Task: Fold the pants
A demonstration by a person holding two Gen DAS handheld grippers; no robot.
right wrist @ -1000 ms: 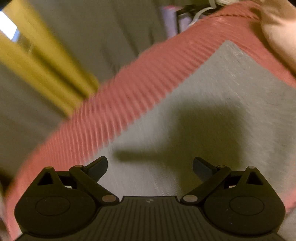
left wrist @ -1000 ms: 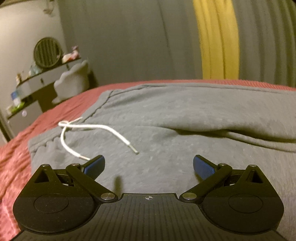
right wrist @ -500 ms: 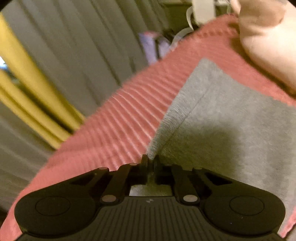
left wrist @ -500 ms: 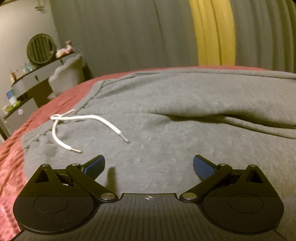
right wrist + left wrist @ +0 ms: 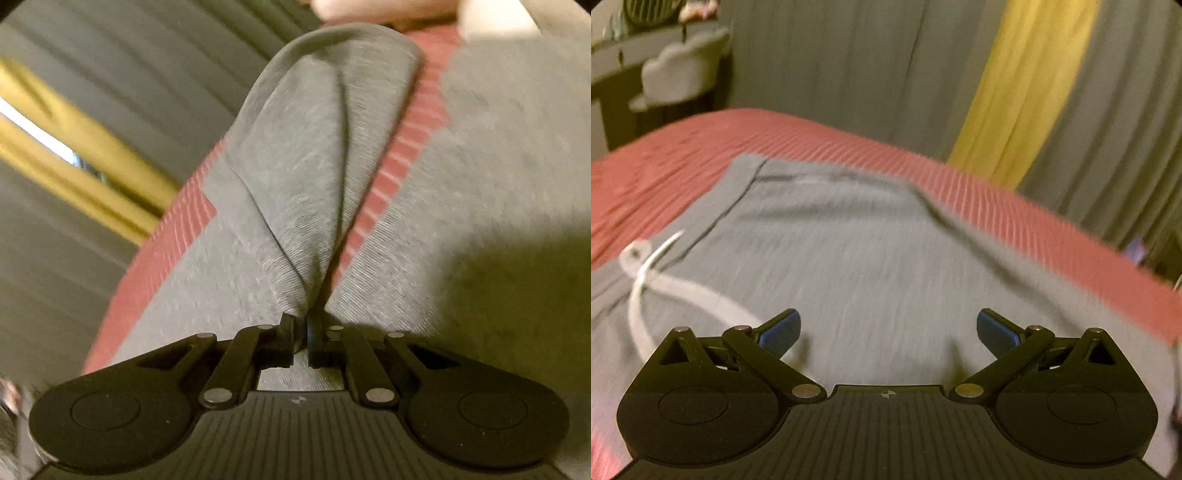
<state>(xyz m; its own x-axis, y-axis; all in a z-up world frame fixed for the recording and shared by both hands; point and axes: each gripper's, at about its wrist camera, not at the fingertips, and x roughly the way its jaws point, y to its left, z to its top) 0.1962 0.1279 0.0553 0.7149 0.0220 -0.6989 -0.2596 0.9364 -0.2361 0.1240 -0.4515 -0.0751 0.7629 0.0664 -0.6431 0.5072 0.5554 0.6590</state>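
Grey sweatpants (image 5: pixel 857 258) lie spread on a red ribbed bedspread (image 5: pixel 683 147). Their white drawstring (image 5: pixel 665 284) curls at the waistband on the left of the left wrist view. My left gripper (image 5: pixel 888 330) hovers open over the grey fabric, with nothing between its blue pads. In the right wrist view my right gripper (image 5: pixel 301 325) is shut on a pinched edge of the pants (image 5: pixel 306 184). That edge is lifted into a gathered fold that rises away from the jaws, over the flat part of the pants (image 5: pixel 498 184).
Grey curtains (image 5: pixel 831 66) with a yellow strip (image 5: pixel 1015 92) hang behind the bed. A white chair (image 5: pixel 679 77) and a desk stand at the far left. A pale pillow (image 5: pixel 388 9) lies at the top of the right wrist view. The bedspread's edge (image 5: pixel 147 266) runs close by.
My right gripper shut on the pants' edge and has lifted and carried it over the rest of the fabric. My left gripper rose and swung, staying open, so the waistband now lies farther off.
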